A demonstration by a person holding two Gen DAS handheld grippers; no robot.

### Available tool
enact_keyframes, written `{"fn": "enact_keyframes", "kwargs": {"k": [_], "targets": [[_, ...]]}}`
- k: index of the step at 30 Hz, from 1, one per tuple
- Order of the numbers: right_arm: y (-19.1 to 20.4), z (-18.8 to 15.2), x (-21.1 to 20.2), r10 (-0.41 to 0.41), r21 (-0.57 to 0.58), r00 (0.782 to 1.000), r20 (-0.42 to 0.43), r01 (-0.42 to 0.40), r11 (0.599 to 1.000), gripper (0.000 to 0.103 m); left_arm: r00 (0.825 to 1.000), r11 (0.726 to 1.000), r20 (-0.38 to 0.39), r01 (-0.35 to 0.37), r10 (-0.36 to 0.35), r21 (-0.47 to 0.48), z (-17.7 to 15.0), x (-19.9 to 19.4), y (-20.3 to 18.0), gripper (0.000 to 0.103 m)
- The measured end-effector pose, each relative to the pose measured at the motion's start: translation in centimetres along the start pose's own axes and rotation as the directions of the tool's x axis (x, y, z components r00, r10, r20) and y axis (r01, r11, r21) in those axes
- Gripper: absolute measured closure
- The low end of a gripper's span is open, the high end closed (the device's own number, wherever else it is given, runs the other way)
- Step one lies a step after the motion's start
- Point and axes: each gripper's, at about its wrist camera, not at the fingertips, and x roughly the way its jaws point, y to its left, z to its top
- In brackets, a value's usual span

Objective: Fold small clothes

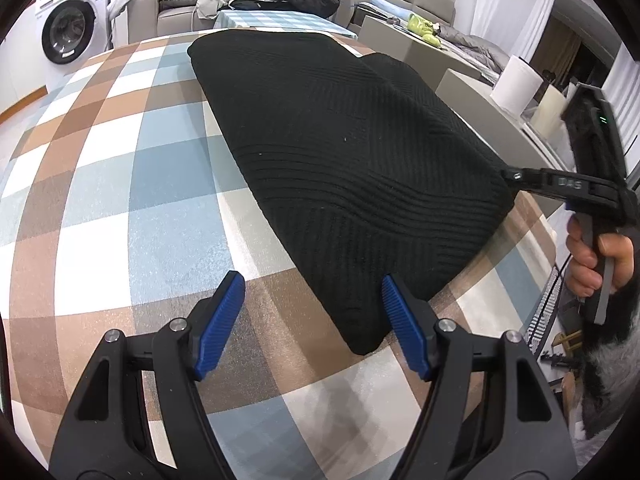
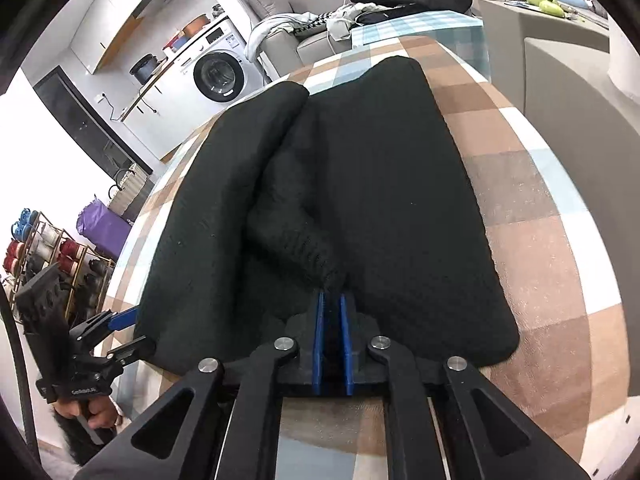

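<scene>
One black sweater [image 1: 340, 152] on the checked tabletop [image 1: 120, 168], two hand-held grippers, left hand-held gripper [image 1: 314, 308] spread wide and empty, right hand-held gripper [image 2: 331, 300] pinched tight on the sweater's edge

My worktop [image 1: 100, 184] wears a checked cloth of blue, brown and white squares that runs right to its far edge. One thing lies on it: a black ribbed knit garment [image 1: 340, 160], spread flat across the middle, its near corner reaching toward me. From my right-hand camera I see a sleeve [image 2: 296, 236] doubled back on top of the garment.
</scene>
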Motion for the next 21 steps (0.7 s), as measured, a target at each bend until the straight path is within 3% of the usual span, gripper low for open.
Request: {"fn": "enact_keyframes", "kwargs": {"k": [2, 4, 5, 7, 10, 11, 13, 16, 18, 19, 21], "targets": [[0.4, -0.2, -1.0, 0.034, -0.006, 0.999, 0.039, -0.034, 0.999, 0.09, 1.0, 1.0, 0.007, 0.018, -0.018, -0.017, 0.1, -0.1, 0.2, 0.035], [0.8, -0.5, -1.1, 0.081, -0.02, 0.996, 0.045, -0.08, 0.997, 0.081, 0.999, 0.999, 0.022, 0.029, -0.028, -0.039, 0.3, -0.2, 0.6, 0.035], [1.1, -0.9, -0.4, 0.065, -0.048, 0.998, 0.002, -0.065, 0.997, 0.073, 0.999, 0.998, 0.029, 0.035, -0.033, -0.051, 0.4, -0.1, 0.7, 0.035], [1.3, -1.1, 0.9, -0.01, -0.08, 0.998, -0.056, 0.006, 0.997, 0.073, 0.998, 0.995, 0.043, 0.047, -0.044, -0.086, 0.8, -0.1, 1.2, 0.035], [0.4, -0.8, -0.7, 0.021, -0.027, 1.0, -0.009, -0.021, 0.999, 0.071, 0.998, 0.993, 0.063, 0.011, -0.004, -0.119, 1.6, 0.3, 1.6, 0.035], [0.2, -0.5, -1.3, 0.019, -0.016, 0.999, 0.026, -0.019, 1.0, 0.064, 0.998, 0.992, 0.068, -0.004, 0.012, -0.127, 1.9, 0.5, 1.6, 0.035], [-0.5, 0.3, -2.6, -0.04, -0.001, 0.993, 0.112, 0.041, 0.999, 0.059, 0.997, 0.988, 0.072, -0.013, 0.024, -0.157, 2.7, 1.1, 1.8, 0.035], [-2.0, 1.0, -2.3, -0.156, 0.025, 0.982, 0.104, 0.155, 0.988, 0.059, 0.997, 0.984, 0.081, -0.007, 0.021, -0.176, 3.8, 2.0, 1.8, 0.036], [-3.3, 1.2, -1.2, -0.229, 0.034, 0.97, 0.082, 0.227, 0.973, 0.059, 0.996, 0.984, 0.082, -0.015, 0.03, -0.179, 4.4, 2.7, 1.6, 0.045], [-3.3, 1.3, -0.8, -0.237, 0.034, 0.969, 0.076, 0.235, 0.971, 0.059, 0.996, 0.985, 0.081, -0.014, 0.028, -0.174, 4.7, 3.2, 1.3, 0.056], [-3.7, 1.3, 0.3, -0.231, 0.034, 0.971, 0.065, 0.229, 0.973, 0.059, 0.995, 0.983, 0.086, -0.038, 0.054, -0.178, 5.0, 3.8, 1.2, 0.065]]}}
